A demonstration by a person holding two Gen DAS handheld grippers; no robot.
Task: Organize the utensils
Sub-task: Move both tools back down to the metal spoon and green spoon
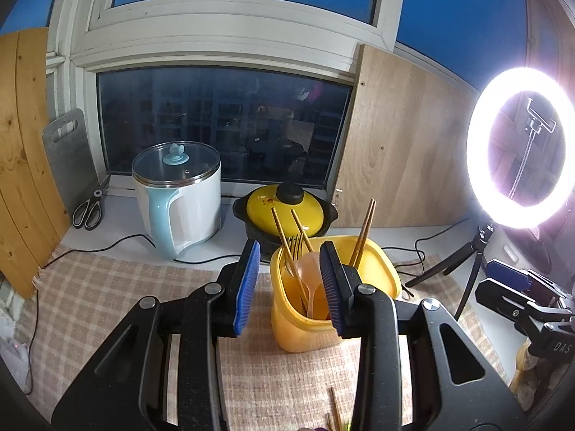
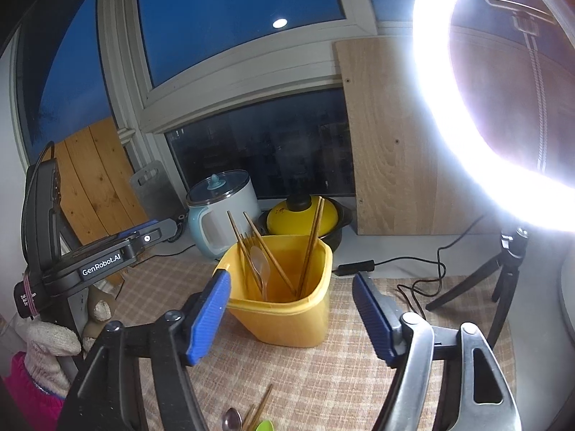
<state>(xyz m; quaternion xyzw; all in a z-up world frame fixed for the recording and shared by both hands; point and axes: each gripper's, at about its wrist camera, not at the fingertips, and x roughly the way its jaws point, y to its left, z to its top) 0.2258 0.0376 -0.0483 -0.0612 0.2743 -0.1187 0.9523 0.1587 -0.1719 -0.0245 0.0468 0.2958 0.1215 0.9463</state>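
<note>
Right wrist view shows your right gripper (image 2: 291,314) open and empty before the tub (image 2: 287,319) of utensils; your left gripper (image 1: 289,287) is empty too. Next, judge a reach for the chopsticks (image 2: 260,411) and spoon (image 2: 233,419) lying near on the worktop (image 2: 341,377).

The left gripper (image 1: 289,283) is a black, speckled plastic frame with triangular cut-outs in its arms, round silver rivets at the linkage joints, and two fingers faced with ribbed blue rubber pads (image 1: 248,287); in the right wrist view its side carries white "GenRobot.AI" lettering, a silver screw head, a thin black cable looping from its rear, and a small tag bound on with a pink band. The right gripper (image 2: 291,316) has the same black frame, silver rivets and ribbed blue pads (image 2: 208,314), with "DAS" lettering visible on its body in the left wrist view. The person's left hand (image 2: 46,344) wears a knitted off-white work glove below a bright pink sleeve cuff (image 2: 25,391).
</note>
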